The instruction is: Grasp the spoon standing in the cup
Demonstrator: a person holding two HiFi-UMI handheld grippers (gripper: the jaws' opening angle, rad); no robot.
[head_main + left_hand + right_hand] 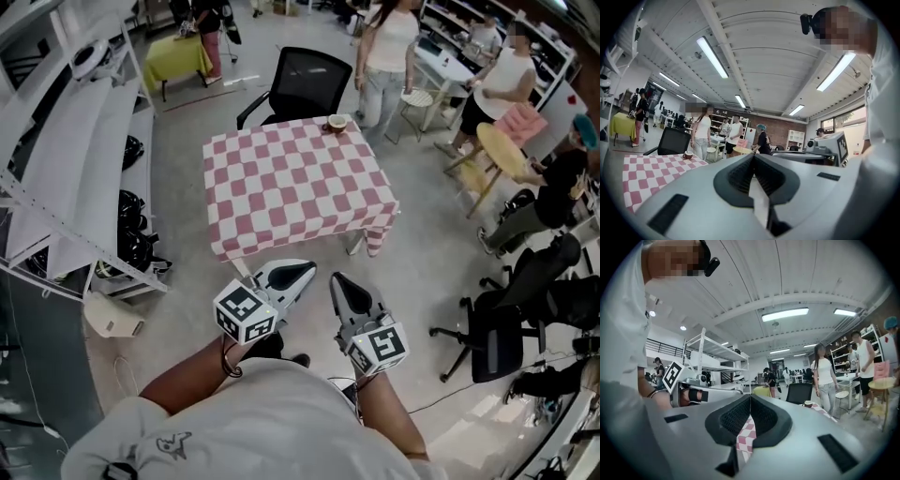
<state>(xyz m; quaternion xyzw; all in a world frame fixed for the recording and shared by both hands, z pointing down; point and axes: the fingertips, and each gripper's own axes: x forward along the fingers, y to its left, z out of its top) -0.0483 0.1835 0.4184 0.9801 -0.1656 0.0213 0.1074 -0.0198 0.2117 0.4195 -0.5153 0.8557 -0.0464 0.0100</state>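
At the left of the room, long white shelving point(66, 178). In the middle of the floor, well ahead of both grippers, a desk point(291, 192) under a pink-and-white checked cloth. Just beyond its far edge, a black office chair point(305, 82). Near, low in the head view, the left gripper point(302, 273) and the right gripper point(339, 281), side by side, held over the floor short of the desk's near edge and clear of it. Left jaws closed tip to tip, with nothing between them. Right jaws likewise pressed together at the tips and empty, with only a strip of checked cloth visible through the slot lower down. At the far right corner of the desk, a small brown cup point(337, 123), upright, well apart from both grippers. Inside it, the spoon too small to make out at this range.
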